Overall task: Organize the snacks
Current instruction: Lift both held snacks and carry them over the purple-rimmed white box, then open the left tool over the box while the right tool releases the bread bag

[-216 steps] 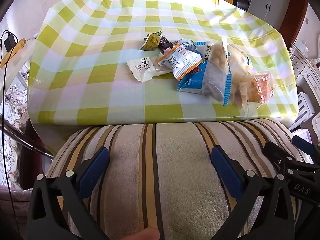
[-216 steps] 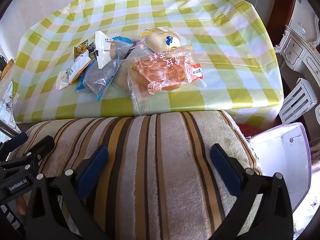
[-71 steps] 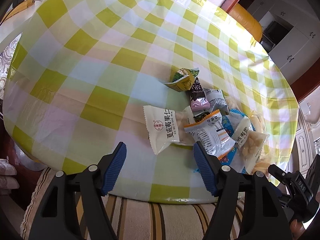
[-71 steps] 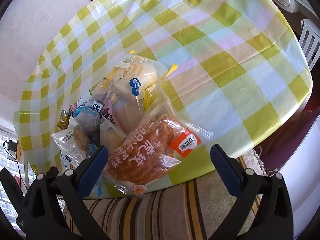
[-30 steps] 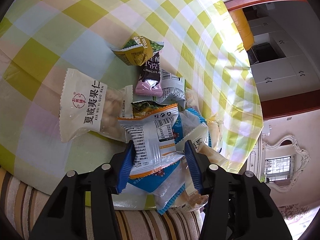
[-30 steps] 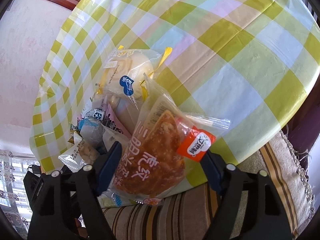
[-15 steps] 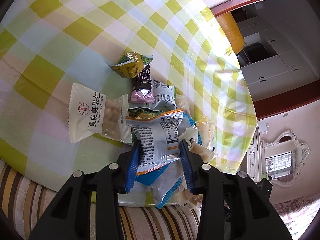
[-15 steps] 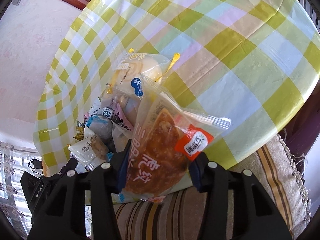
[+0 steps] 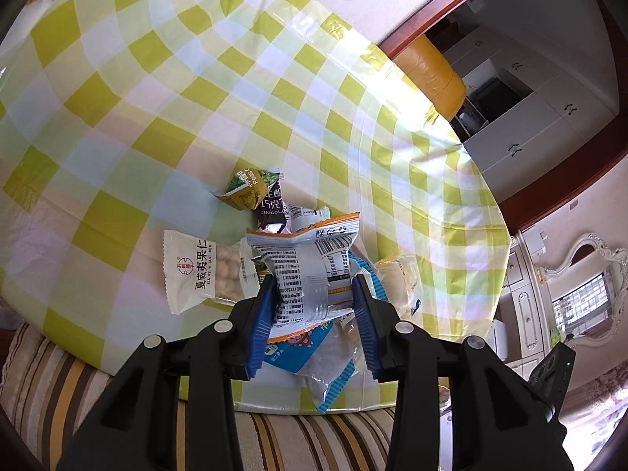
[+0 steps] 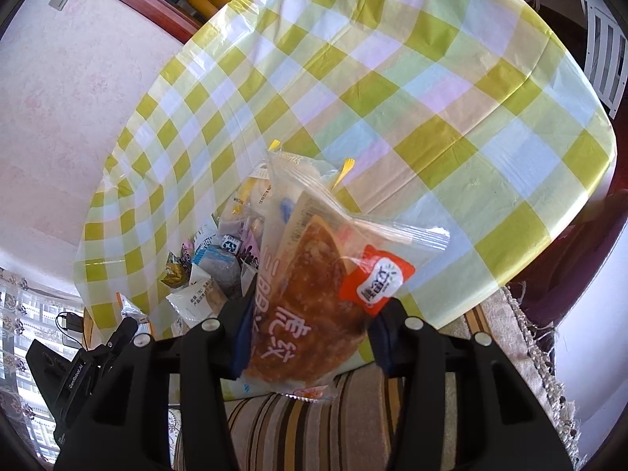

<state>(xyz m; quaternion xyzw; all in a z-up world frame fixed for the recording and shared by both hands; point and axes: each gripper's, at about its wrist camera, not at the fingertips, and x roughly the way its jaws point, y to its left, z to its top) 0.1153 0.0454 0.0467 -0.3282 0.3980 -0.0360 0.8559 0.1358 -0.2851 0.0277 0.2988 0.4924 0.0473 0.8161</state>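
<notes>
Left wrist view showed the left gripper with its jaws drawn in narrow, the blue pads pressing both sides of a white snack packet with an orange edge. The packet stood up between the jaws, barcode facing the camera, apparently raised clear of the pile so it could be sorted alone. At 9 o'clock from the jaws lay a white nut packet flat on the bench, which wore a green and yellow checked cloth. At 12 o'clock, beyond the held packet, sat a dark chocolate bar and a yellow pea packet, touching each other. At 6 o'clock a blue-edged clear bag rested beneath the jaws, near the bench's front edge.

Right wrist view showed the right gripper partly closed on a clear bag holding a brown cake, gripped across its lower half so the red label at 2 o'clock stayed readable. The bag tilted upright, seemingly above the heap. At 10 o'clock the remaining snack pile stayed bunched on the cloth. Much of the cloth from 12 to 3 o'clock lay bare, likely room for laying items out. A striped cushion filled 6 o'clock.
</notes>
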